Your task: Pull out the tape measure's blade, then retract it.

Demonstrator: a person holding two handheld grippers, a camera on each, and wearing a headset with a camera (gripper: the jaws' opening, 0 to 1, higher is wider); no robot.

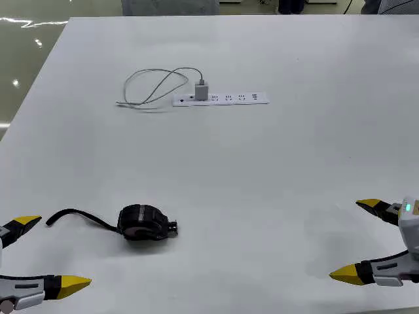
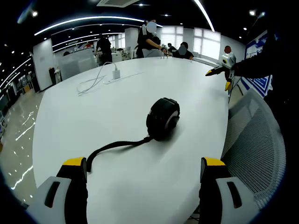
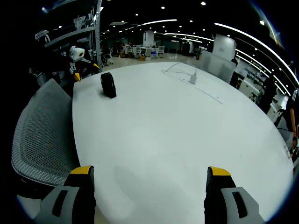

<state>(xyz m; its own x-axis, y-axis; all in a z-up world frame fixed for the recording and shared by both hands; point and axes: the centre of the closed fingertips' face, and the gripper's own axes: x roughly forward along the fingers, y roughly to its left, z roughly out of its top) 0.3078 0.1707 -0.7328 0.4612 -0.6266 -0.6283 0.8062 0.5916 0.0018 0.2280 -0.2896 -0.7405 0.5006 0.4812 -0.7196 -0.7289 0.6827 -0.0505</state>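
Black, rounded tape measure (image 1: 145,223), limp strap (image 1: 75,216) trailing, lies lower left on your smooth white surface (image 1: 262,170); your left tool (image 1: 55,252) and right tool (image 1: 353,239) both gape wide, empty.

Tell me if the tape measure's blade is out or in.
In. The tape measure lies on the table with no blade drawn; only its black strap trails out.

A white table (image 1: 308,170) stood on glossy floor (image 1: 23,72); strip lights (image 2: 84,20) crossed the dark ceiling, windows (image 2: 208,41) glowed.
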